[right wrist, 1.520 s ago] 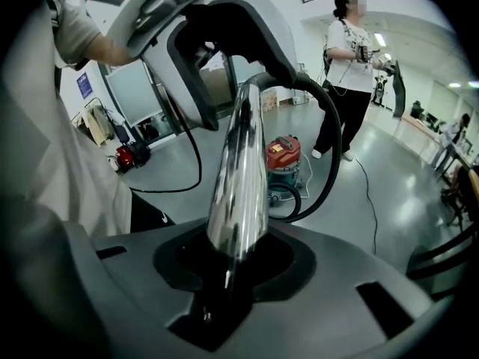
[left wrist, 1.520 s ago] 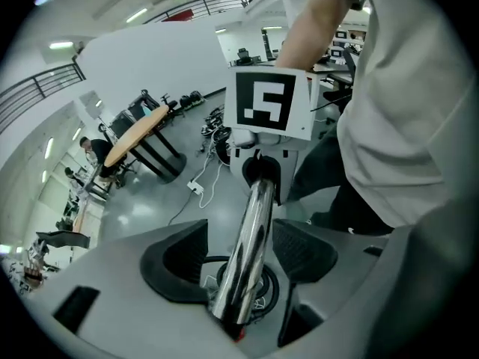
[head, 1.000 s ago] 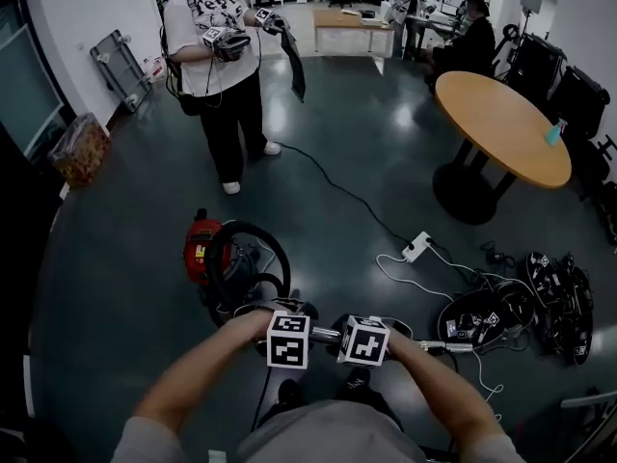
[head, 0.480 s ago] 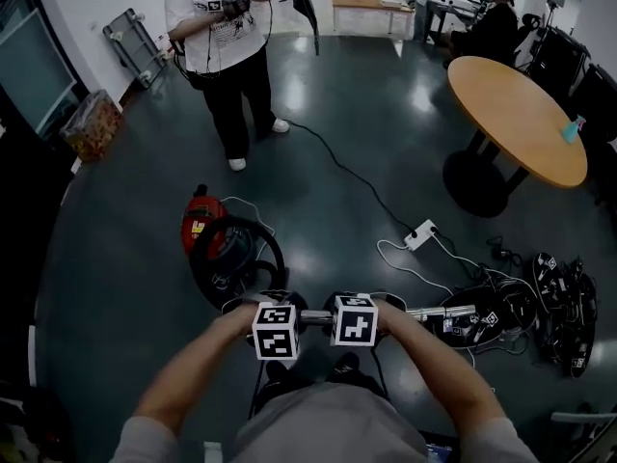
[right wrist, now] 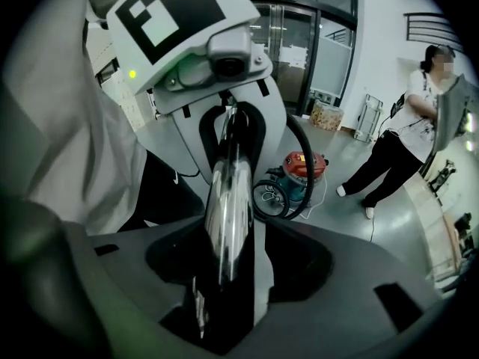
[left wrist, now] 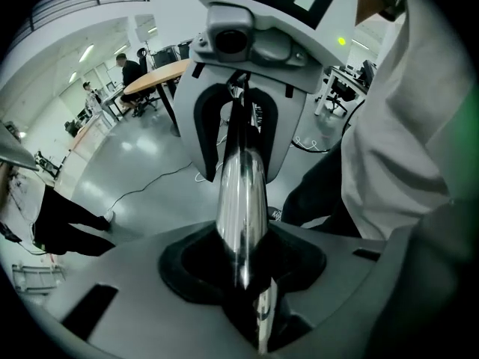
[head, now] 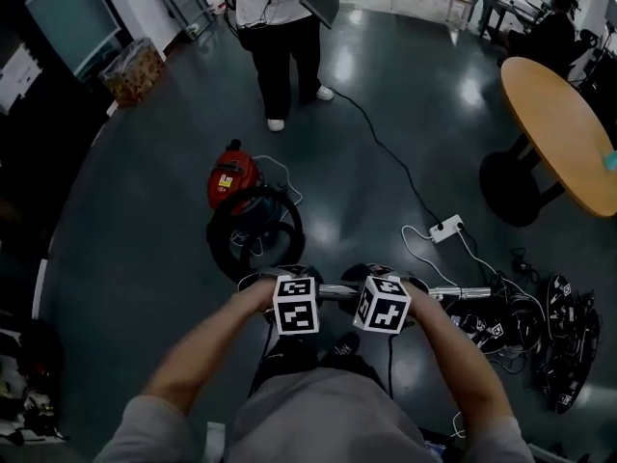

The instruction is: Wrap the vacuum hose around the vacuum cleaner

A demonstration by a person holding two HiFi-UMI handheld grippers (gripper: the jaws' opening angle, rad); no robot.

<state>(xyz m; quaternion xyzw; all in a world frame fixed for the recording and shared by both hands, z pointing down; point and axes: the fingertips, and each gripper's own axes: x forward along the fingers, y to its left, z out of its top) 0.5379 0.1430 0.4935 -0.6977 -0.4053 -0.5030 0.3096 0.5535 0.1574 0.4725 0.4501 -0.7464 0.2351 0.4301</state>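
While you stand on the dark floor, one chrome tube spans both grippers and the vacuum cleaner sits just ahead.

Farther off, a round wooden table is at your right and a person stands beyond the vacuum cleaner, which rests red on the floor with its black hose looped in a ring against its near end. Your left gripper has just been closing and now clamps the tube between its pads. Your right gripper has just been opening its jaws, so the tube lies between them with a gap along one side.
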